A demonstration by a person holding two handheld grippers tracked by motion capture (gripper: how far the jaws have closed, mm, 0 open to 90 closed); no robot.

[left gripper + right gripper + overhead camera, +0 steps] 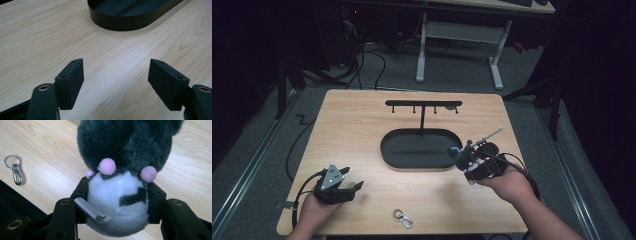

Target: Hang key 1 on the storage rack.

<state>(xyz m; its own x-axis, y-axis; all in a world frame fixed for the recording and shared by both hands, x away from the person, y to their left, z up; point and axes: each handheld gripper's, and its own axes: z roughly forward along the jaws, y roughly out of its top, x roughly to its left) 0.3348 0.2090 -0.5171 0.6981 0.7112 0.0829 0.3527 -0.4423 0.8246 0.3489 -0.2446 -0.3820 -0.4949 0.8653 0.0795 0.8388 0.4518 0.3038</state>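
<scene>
A plush toy [463,154] with a dark grey head, a white body and pink pom-poms is held just past the right end of the black oval tray [412,160]. My right gripper [468,164] is shut on it. In the right gripper view the jaws squeeze the toy's white body [117,195], and a small white tag sticks out at the left pad. My left gripper [355,188] rests near the table's front left corner. It stands open [116,80] with nothing between its pads, facing the tray [125,22].
The tray is the base of a black stand with a post and a T-bar of hooks [423,104]. A silver keyring with a carabiner [403,218] lies near the front edge, also at left in the right gripper view [15,171]. Bare wood lies between the grippers.
</scene>
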